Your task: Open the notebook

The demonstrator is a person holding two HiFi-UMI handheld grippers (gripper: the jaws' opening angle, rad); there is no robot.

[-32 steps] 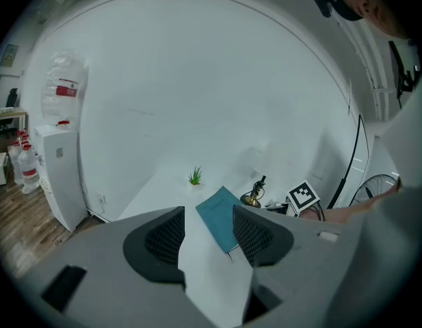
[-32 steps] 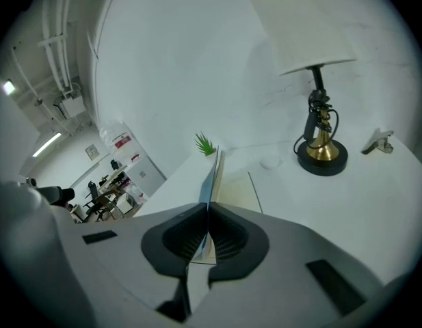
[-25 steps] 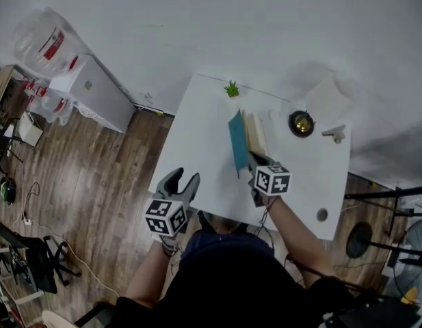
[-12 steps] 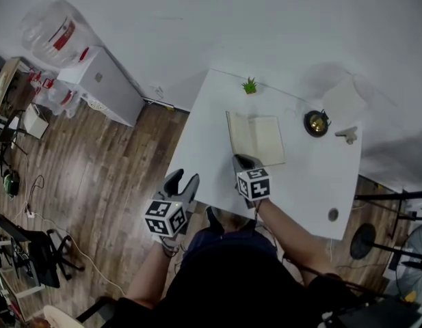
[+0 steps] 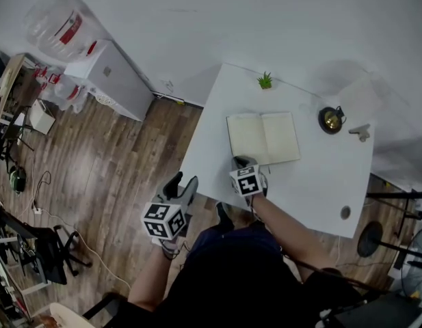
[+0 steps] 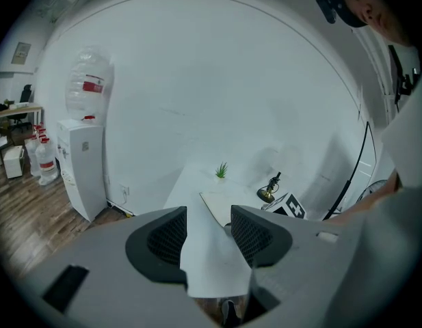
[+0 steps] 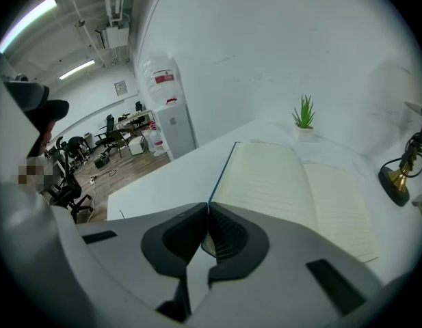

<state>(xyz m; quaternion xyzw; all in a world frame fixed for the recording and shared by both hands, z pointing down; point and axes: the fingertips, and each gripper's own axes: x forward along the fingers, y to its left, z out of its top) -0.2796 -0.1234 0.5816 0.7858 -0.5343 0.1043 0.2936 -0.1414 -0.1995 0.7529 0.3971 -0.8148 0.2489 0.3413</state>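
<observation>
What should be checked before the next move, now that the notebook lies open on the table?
1. Notebook open: ok, both pages lie face up on the table.
2. Right tool released: not ok, shut on the notebook's near left cover corner.
3. Left tool clear: ok, open and empty, off the table's edge; its jaws have just been closing slightly.
4. Plant and brass lamp out of the way: ok, both stand apart from the notebook.
5. Pages will stay open once released: cannot tell.

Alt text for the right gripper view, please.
The notebook lies open on the white table, cream pages up, with the right gripper shut on its near left corner. A small green plant and a brass lamp stand behind it.
</observation>
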